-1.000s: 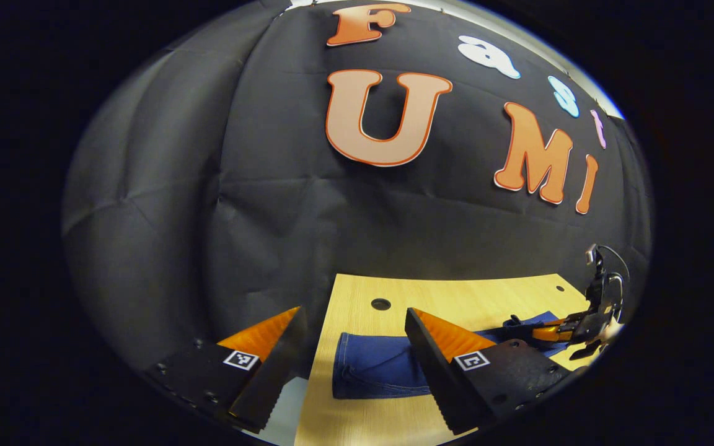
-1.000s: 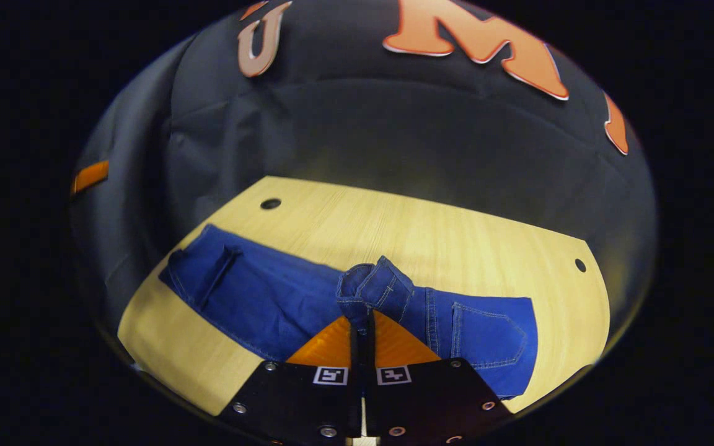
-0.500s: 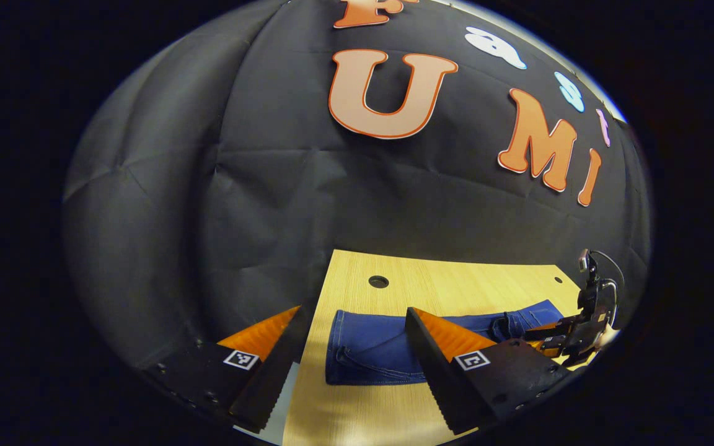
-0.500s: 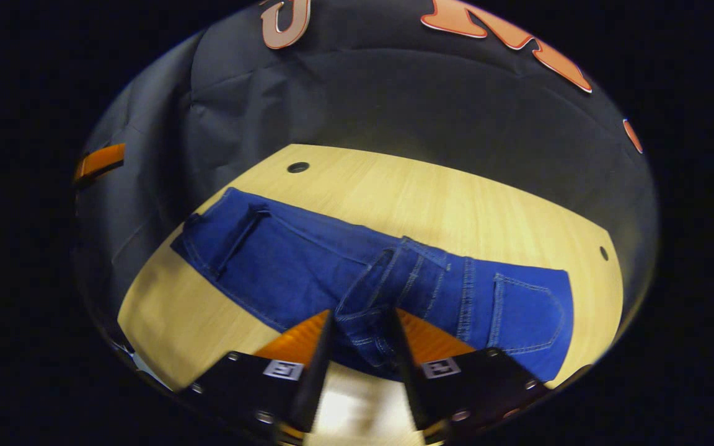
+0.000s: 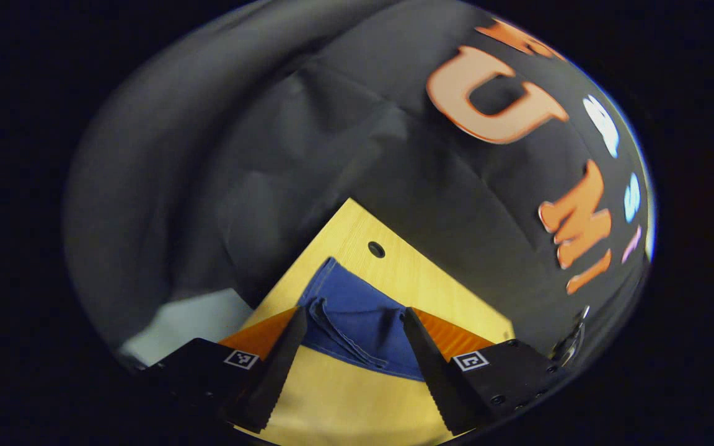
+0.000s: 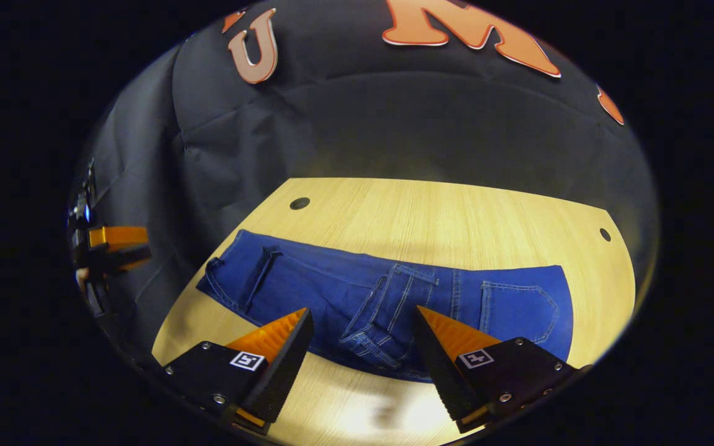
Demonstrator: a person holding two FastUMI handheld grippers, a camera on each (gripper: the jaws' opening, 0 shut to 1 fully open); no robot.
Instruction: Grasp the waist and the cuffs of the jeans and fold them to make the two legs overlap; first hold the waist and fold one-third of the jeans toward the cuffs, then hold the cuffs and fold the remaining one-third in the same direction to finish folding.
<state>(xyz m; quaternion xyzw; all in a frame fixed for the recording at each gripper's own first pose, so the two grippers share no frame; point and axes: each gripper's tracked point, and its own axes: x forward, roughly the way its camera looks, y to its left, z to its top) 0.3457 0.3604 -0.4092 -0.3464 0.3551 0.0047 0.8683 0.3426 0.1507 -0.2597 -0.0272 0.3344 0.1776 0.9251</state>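
Wooden table carries the jeans, lying flat across its middle, waist part folded over the legs. Right hand-held gripper hangs at 6 o'clock of the jeans, fingers spread, gripping nothing. Left hand-held gripper also wide apart, empty, over the cuff end.

Right tongs: fingers spread wide, nothing between them, held above the near edge of the jeans | Jeans: lay flat on the table, waist folded over the legs, back pocket facing up at right | Left tongs: at far left, beyond the table's edge.
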